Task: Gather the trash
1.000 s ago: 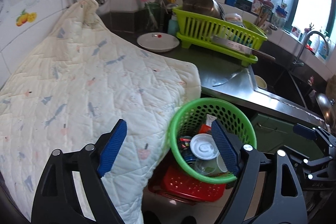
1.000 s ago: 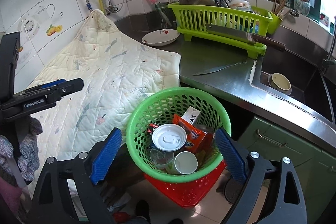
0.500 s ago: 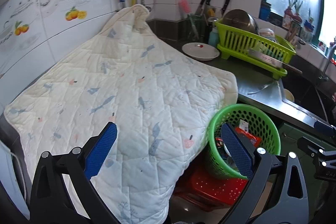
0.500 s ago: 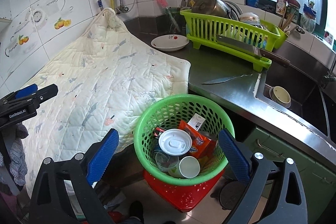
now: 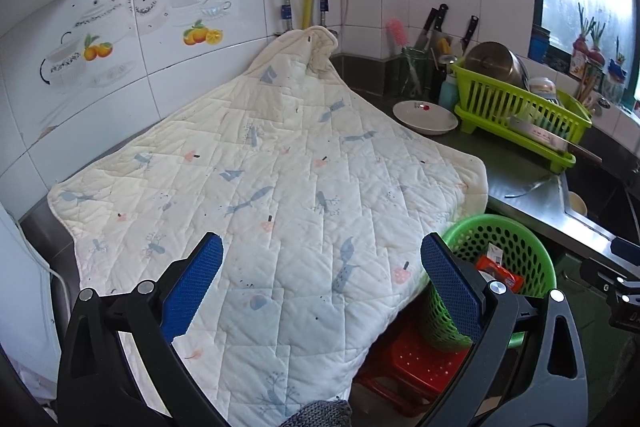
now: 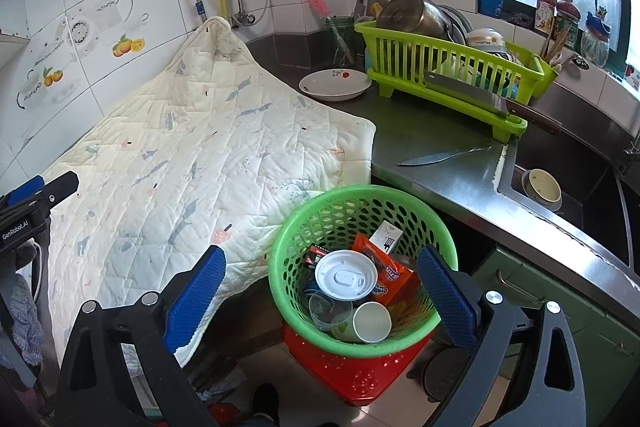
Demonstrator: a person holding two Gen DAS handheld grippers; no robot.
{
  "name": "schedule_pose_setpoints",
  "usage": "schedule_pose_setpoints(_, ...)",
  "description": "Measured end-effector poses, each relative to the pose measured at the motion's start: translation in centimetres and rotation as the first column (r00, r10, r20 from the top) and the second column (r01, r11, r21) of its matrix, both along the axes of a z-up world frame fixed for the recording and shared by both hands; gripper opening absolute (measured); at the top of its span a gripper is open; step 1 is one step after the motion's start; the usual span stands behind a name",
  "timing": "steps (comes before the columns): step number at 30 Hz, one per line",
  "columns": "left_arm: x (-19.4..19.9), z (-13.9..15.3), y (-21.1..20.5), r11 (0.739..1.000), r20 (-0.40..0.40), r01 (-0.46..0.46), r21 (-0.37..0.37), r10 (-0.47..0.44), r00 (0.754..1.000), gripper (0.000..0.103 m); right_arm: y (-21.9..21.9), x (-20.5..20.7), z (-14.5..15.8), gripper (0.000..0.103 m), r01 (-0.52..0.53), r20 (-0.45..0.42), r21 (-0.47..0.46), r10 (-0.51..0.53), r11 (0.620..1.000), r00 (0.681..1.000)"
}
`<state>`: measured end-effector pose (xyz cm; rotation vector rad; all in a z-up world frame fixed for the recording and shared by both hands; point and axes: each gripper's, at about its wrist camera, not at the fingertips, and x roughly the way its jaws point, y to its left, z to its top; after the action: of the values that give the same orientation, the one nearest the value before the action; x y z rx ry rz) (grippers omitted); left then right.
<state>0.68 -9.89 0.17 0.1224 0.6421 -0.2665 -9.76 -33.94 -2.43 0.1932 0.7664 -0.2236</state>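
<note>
A green trash basket point(image 6: 352, 199) stands on a red stool point(image 6: 352, 375) beside the counter. It holds a white plastic lid point(image 6: 346, 275), a paper cup point(image 6: 372, 321), an orange snack wrapper point(image 6: 386, 269), a clear cup and other wrappers. My right gripper point(image 6: 320, 297) is open and empty, above and in front of the basket. My left gripper point(image 5: 320, 281) is open and empty over the front of a quilted cream cloth point(image 5: 280, 187); the basket point(image 5: 516, 251) shows at its right. The left gripper's tip also shows in the right wrist view point(image 6: 36, 187).
The quilted cloth point(image 6: 192, 155) covers the counter's left part. Behind it are a white plate point(image 6: 334, 85), a lime dish rack point(image 6: 448, 75) with a pot and a cleaver, a loose knife point(image 6: 444, 155), and a sink point(image 6: 560, 183) with a bowl.
My left gripper has swung left and back, from over the basket to over the quilted cloth. My right gripper has drawn back slightly from the basket. Both stay open.
</note>
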Motion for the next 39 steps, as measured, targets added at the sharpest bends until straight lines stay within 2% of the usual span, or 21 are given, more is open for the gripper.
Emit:
schedule_pose_setpoints(5, -0.4, -0.1, -0.6, 0.999, 0.021, -0.012, 0.037, 0.012, 1.000, 0.098, 0.2, 0.3, 0.1, 0.093, -0.016, 0.001, 0.001, 0.016, 1.000, 1.000)
schedule_pose_setpoints(25, -1.7, 0.4, -2.2, 0.998, 0.092, 0.023, 0.063, -0.029, 0.995, 0.098, -0.6, 0.3, 0.9, 0.094, 0.002, 0.016, 0.006, -0.002, 1.000, 1.000)
schedule_pose_setpoints(39, -2.3, 0.6, -2.3, 0.997, 0.111, 0.032, 0.071, -0.040, 0.993, 0.098, -0.3, 0.4, 1.2, 0.094, 0.000, 0.021, 0.001, 0.000, 1.000, 1.000)
